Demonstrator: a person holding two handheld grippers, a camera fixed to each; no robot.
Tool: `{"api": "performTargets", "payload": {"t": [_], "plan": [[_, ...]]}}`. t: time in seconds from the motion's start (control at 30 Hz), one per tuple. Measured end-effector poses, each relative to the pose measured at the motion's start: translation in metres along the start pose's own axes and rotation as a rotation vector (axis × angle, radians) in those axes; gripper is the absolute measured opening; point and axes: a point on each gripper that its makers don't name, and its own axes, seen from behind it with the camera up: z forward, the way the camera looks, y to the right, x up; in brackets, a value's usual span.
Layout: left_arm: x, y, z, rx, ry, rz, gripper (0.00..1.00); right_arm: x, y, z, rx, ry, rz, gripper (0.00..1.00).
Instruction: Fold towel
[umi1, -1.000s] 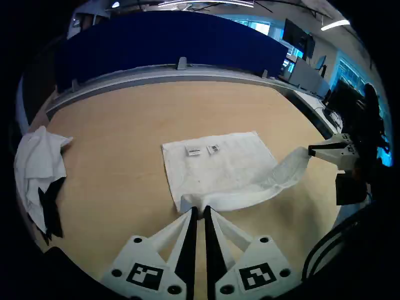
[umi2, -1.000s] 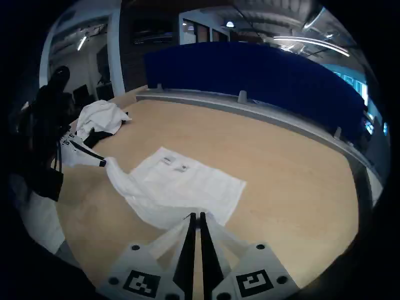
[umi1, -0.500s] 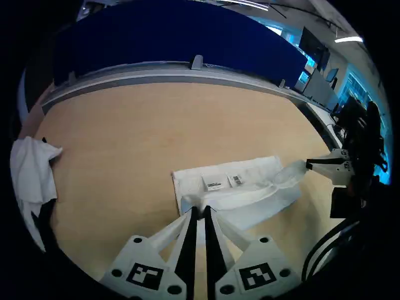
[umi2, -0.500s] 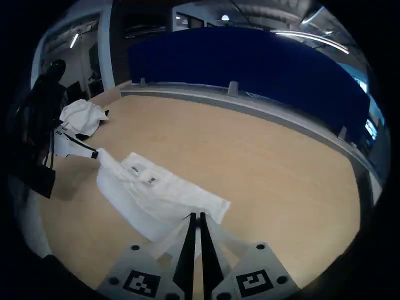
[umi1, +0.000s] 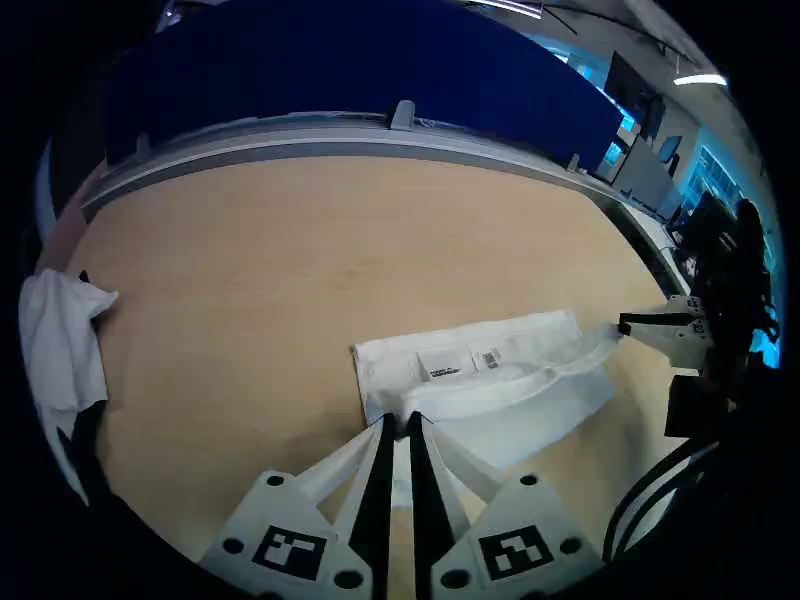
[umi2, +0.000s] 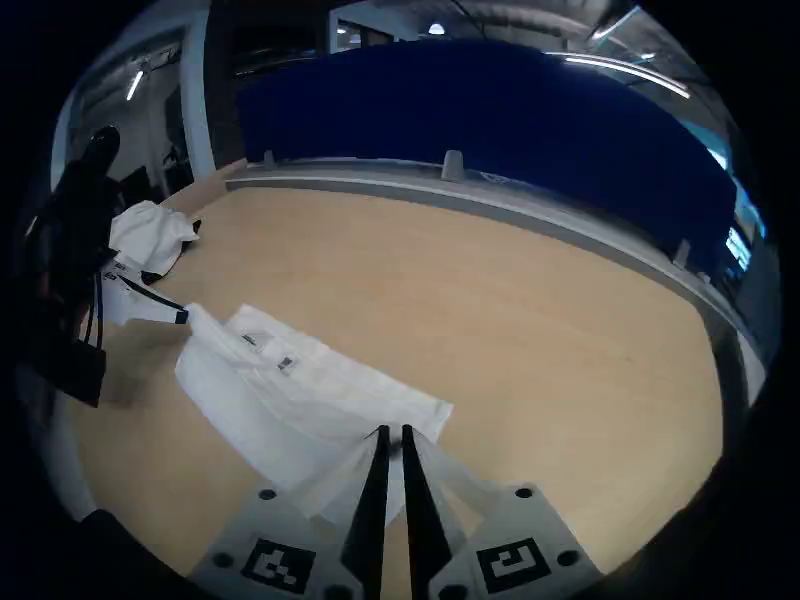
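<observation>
The left gripper (umi1: 397, 418) and right gripper (umi2: 391, 430) each pinch a corner of a white cloth towel (umi1: 500, 385) between clenched fingers (umi1: 378, 475), above a pale wooden counter (umi1: 300, 250).

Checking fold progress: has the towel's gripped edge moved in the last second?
Yes. The towel edge held by the left gripper and right gripper has travelled forward over the flat part, toward its labels, which lie on the table.
</observation>
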Motion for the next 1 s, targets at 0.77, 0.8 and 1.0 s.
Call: {"api": "performTargets", "payload": {"t": [0.77, 0.8, 1.0], "plan": [[-0.001, -0.021, 0.012, 0.044, 0.004, -0.013, 0.75, -0.007, 0.012, 0.009, -0.079, -0.016, -0.01, 0.73], [-0.001, -0.021, 0.012, 0.044, 0.005, -0.012, 0.78, -0.007, 0.012, 0.009, -0.079, -0.016, -0.011, 0.75], [0.0, -0.021, 0.009, 0.047, 0.02, -0.008, 0.99, -0.008, 0.012, 0.008, -0.08, -0.015, -0.013, 0.95]]}}
